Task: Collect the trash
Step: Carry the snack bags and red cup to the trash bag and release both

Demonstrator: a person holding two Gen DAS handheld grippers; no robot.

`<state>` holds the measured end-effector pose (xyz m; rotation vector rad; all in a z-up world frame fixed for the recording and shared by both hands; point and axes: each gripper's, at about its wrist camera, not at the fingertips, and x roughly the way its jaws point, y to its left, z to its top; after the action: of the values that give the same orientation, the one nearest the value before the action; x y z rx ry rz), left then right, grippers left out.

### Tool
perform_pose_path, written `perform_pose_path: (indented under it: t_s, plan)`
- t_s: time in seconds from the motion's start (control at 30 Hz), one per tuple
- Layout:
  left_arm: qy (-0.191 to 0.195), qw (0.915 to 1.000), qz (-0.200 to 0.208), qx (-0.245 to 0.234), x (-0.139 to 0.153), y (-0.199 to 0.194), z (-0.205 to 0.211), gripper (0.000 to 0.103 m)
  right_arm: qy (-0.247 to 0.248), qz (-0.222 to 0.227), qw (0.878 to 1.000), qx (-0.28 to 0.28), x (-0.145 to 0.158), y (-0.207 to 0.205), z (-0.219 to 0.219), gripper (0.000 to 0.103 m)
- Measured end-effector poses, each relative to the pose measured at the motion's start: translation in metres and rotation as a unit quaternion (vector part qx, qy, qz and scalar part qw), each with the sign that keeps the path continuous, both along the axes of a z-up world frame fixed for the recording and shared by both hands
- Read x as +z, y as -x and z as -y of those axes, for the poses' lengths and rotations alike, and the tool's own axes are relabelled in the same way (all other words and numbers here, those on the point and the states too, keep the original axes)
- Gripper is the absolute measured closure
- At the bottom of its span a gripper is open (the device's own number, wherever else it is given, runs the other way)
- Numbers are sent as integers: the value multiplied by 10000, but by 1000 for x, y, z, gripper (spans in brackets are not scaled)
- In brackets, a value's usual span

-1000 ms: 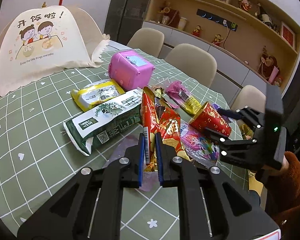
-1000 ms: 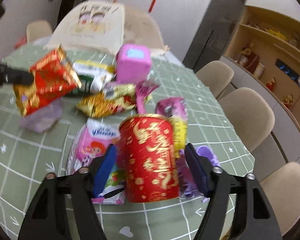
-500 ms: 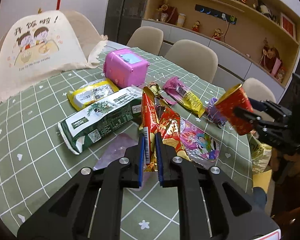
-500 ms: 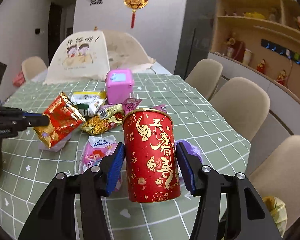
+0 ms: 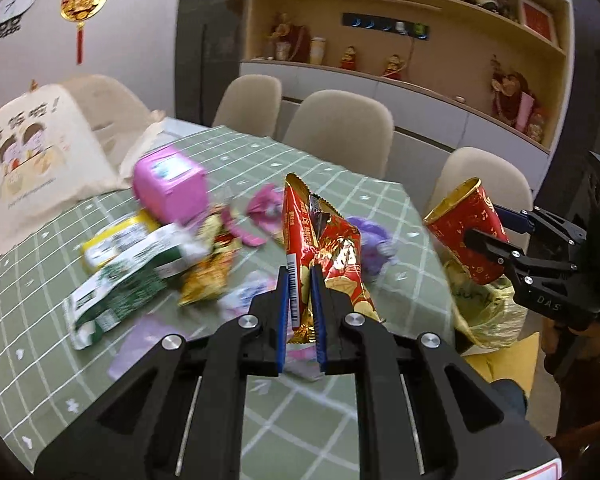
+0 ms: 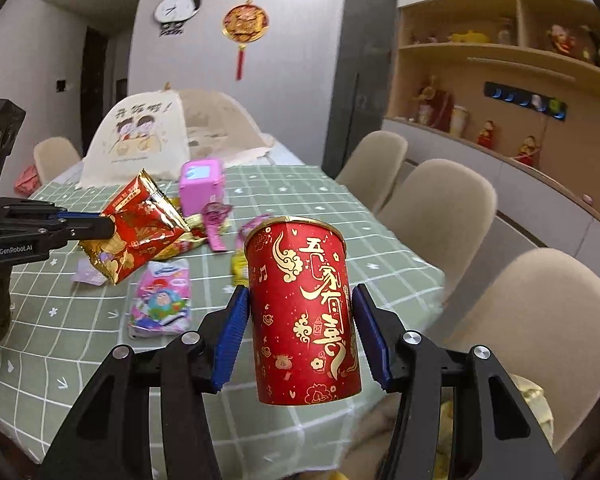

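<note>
A red and gold snack wrapper hangs above the green checked table, with my left gripper shut on its lower edge. In the right wrist view the same wrapper and left gripper are at the left. My right gripper is shut on a red paper cup with gold lettering, held in the air near the table's corner. In the left wrist view the cup is tilted in the right gripper, above a yellow trash bag past the table edge.
On the table lie a pink box, a green and white packet, a yellow packet, a pink tissue pack and small wrappers. A mesh food cover stands at the far left. Beige chairs line the far side.
Both grippers have risen and moved right. The red cup went from the table top out past the table edge, above the yellow bag. The wrapper moved along in the left gripper.
</note>
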<state>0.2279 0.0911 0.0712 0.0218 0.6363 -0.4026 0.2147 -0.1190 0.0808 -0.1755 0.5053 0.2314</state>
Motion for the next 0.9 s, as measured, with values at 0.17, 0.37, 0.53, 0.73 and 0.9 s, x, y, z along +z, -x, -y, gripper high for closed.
perform_pose_path:
  t_s: [0.17,0.37,0.53,0.73,0.9]
  plan:
    - [53,9992,55,-390,5,0,47,93,-74,89,9992,-386,4,15,41,53]
    - [145,9959,30,-893,4,-6,108,93,-114,142,9953,-946,4,28,96,53]
    - [300,9907,-177,-1316,-9,-17,164,93,-190,147,9884,-1501,1,41,147,53]
    - [503,9843,-476,-1625,-30,-34,223,93,-254,142,9780,-2067,-3,52,198,53]
    - [487,9783,-581,-1926,-43,-39,263,93,-222,25,9688,-2469,-17,53,234,53]
